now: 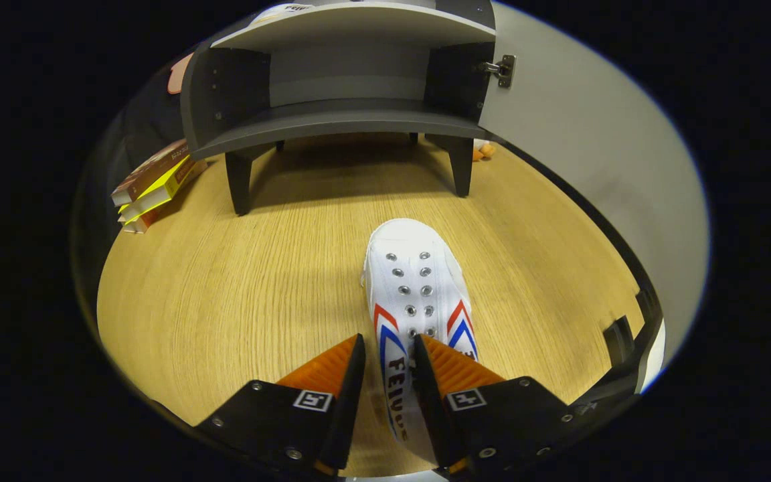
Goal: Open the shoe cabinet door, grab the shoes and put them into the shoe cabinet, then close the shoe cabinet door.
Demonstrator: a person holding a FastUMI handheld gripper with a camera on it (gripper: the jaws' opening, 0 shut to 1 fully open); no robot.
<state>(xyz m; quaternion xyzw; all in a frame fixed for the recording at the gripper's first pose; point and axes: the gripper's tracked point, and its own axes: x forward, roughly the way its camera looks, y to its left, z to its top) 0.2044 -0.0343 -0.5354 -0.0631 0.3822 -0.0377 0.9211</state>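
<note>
A white canvas shoe (415, 281) with metal eyelets and red and blue chevrons points its toe toward the cabinet. Its rear side wall sits between my fingers, and my gripper (389, 341) is shut on it. The dark grey shoe cabinet (338, 117) stands on short legs beyond the shoe, and its inside looks bare. Its pale door (593, 134) is swung wide open to the right on a metal hinge (502, 70). I cannot tell whether the shoe's sole touches the wooden surface (258, 268).
A small stack of books (154, 184) lies left of the cabinet's front left leg. A small orange toy (484, 150) sits behind the right leg. The open door runs along the right side of the shoe's path.
</note>
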